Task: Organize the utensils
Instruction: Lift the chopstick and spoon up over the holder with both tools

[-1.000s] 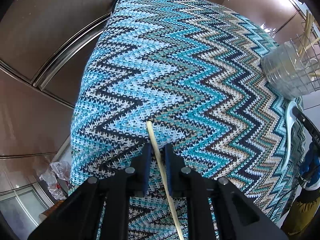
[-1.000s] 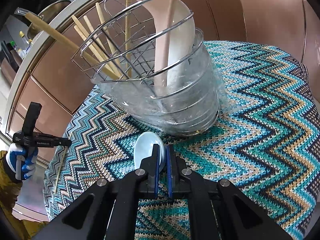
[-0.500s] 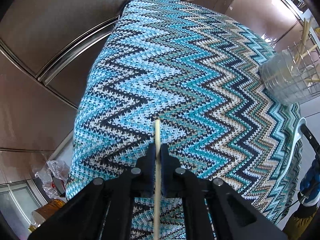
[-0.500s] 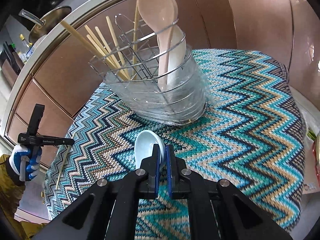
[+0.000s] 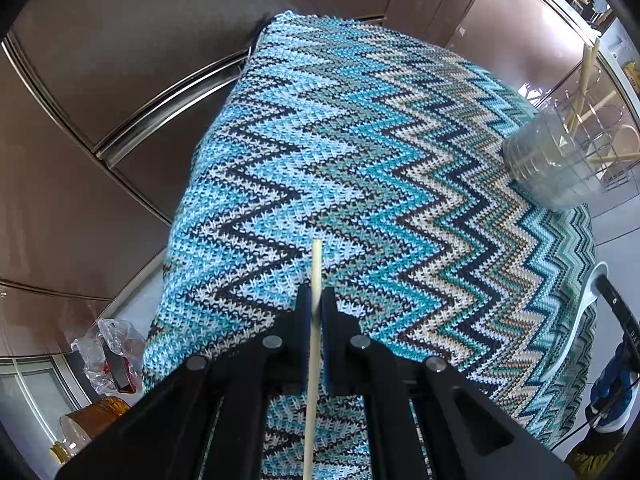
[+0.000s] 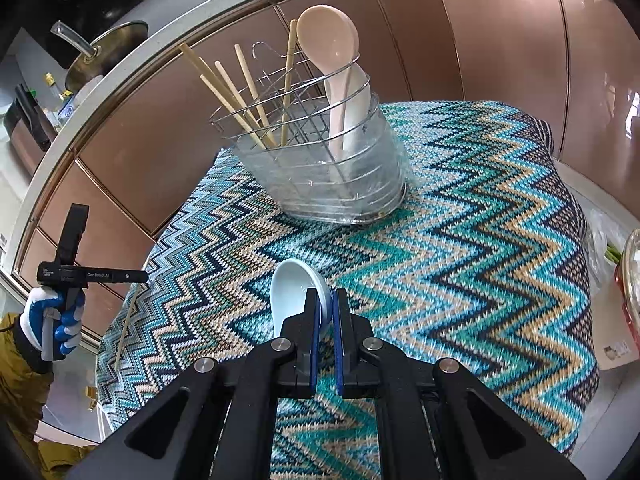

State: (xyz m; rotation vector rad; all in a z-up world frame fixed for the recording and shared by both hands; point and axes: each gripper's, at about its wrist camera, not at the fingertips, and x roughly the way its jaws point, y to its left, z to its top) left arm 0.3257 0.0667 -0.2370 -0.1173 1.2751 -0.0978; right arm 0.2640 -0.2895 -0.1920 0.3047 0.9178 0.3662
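Chopstick [image 5: 316, 280] sits pinched in the closed left gripper [image 5: 316, 312] above the zigzag cloth [image 5: 360, 140]; the right gripper [image 6: 326, 316] clamps a pale blue spoon [image 6: 294, 292] near the wire caddy [image 6: 320, 168].

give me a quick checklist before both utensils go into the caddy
1. Left gripper shut on chopstick: ok.
2. Right gripper shut on blue spoon: ok.
3. Caddy upright on the cloth: ok.
4. Chopstick side has room beside the chopsticks already there: ok.
5. Spoon side has room beside the pink spoon: cannot tell.
6. Path to the caddy clear: ok.
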